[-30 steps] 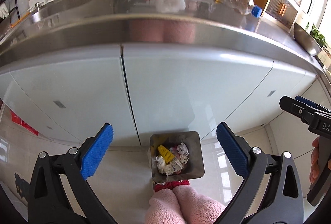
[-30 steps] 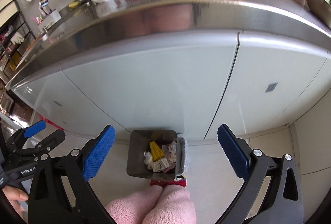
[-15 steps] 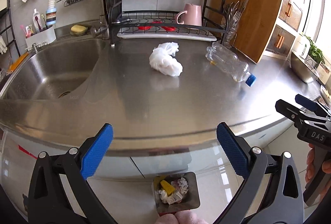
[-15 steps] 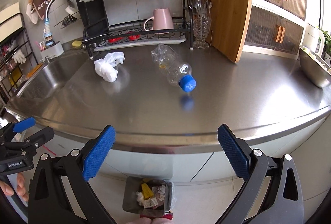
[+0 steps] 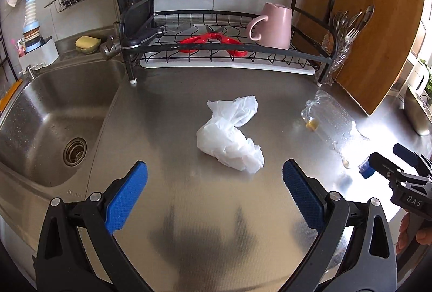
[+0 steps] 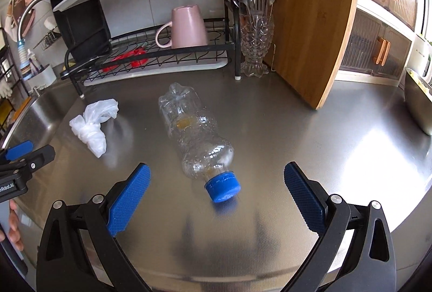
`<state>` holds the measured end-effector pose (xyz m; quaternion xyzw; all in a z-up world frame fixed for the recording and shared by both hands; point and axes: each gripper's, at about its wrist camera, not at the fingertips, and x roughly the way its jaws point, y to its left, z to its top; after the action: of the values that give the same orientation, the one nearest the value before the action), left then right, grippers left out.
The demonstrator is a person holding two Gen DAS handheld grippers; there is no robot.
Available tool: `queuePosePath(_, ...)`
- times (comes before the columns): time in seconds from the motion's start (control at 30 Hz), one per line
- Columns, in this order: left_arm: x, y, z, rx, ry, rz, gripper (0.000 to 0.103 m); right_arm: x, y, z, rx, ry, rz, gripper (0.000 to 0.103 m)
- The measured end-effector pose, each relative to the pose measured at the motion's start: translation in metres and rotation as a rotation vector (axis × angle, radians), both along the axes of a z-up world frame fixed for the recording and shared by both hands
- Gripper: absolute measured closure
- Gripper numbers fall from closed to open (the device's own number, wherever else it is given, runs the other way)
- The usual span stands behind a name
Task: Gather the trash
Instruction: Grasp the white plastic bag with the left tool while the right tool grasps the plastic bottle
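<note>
A crumpled white plastic bag [image 5: 229,135] lies on the steel counter [image 5: 205,211], just ahead of my left gripper [image 5: 214,184], which is open and empty above the counter. The bag also shows in the right wrist view [image 6: 93,127]. A clear plastic bottle with a blue cap [image 6: 194,138] lies on its side, cap toward me, between the fingers' line of my right gripper [image 6: 216,184], which is open and empty. The bottle shows at the right in the left wrist view [image 5: 332,127]. The trash bin is out of view.
A sink [image 5: 46,119] is at the left. A dish rack [image 5: 224,49] with a pink mug [image 5: 272,24] and red scissors [image 5: 213,43] stands at the back. A cutlery glass [image 6: 255,49], a wooden board [image 6: 313,16] and a steel bowl [image 6: 418,100] are at the right.
Both grippers rose from floor level, where the filled trash bin was in view, up over the counter edge and moved in toward the bag and the bottle. Both stayed open.
</note>
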<state>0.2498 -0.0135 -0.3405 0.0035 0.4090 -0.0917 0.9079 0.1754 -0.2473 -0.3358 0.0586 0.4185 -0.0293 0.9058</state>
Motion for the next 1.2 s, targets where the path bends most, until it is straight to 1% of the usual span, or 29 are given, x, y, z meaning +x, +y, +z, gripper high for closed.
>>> queuePosePath(0.27,0.048,-0.013,-0.019,0.021,0.031,0.003,0.008,0.037,-0.001,-0.016,0.005,0.012,0.023,0.003)
queuePosePath(0.33,0.058,-0.014,-0.026,0.013,0.054,0.005,0.008,0.044,-0.001,-0.021,0.021,0.024,0.032,0.003)
queuePosePath(0.43,0.068,-0.016,-0.037,0.013,0.081,0.003,0.008,0.051,-0.001,-0.03,0.07,0.046,0.045,0.003)
queuePosePath(0.53,0.074,-0.017,-0.045,0.003,0.102,-0.015,0.008,0.055,0.002,-0.034,0.063,0.052,0.064,0.004)
queuePosePath(0.57,0.076,-0.017,-0.047,0.0,0.111,-0.02,0.01,0.056,0.003,-0.035,0.066,0.056,0.07,0.007)
queuePosePath(0.6,0.077,-0.018,-0.049,-0.001,0.113,-0.029,0.012,0.058,0.003,-0.036,0.066,0.059,0.073,0.016)
queuePosePath(0.63,0.078,-0.019,-0.051,0.0,0.118,-0.039,0.02,0.059,0.004,-0.036,0.064,0.066,0.075,0.021)
queuePosePath(0.67,0.079,-0.02,-0.053,0.003,0.128,-0.046,0.03,0.06,0.004,-0.037,0.067,0.073,0.082,0.028)
queuePosePath(0.7,0.08,-0.022,-0.055,0.002,0.136,-0.052,0.035,0.062,0.004,-0.038,0.065,0.081,0.082,0.031)
queuePosePath(0.73,0.08,-0.023,-0.056,0.004,0.135,-0.056,0.041,0.062,0.005,-0.039,0.062,0.08,0.082,0.032)
queuePosePath(0.77,0.078,-0.024,-0.055,0.013,0.127,-0.062,0.047,0.062,0.005,-0.039,0.06,0.079,0.086,0.036)
queuePosePath(0.8,0.077,-0.025,-0.055,0.019,0.122,-0.067,0.05,0.062,0.006,-0.039,0.06,0.077,0.091,0.042)
queuePosePath(0.83,0.077,-0.026,-0.055,0.022,0.12,-0.07,0.054,0.061,0.006,-0.039,0.057,0.075,0.094,0.044)
queuePosePath(0.97,0.073,-0.028,-0.054,0.029,0.112,-0.081,0.066,0.059,0.011,-0.038,0.029,0.067,0.112,0.044)
queuePosePath(1.07,0.065,-0.029,-0.051,0.032,0.108,-0.092,0.069,0.055,0.014,-0.038,0.025,0.067,0.113,0.045)
queuePosePath(1.2,0.049,-0.028,-0.039,0.036,0.086,-0.088,0.07,0.047,0.02,-0.035,0.014,0.071,0.122,0.045)
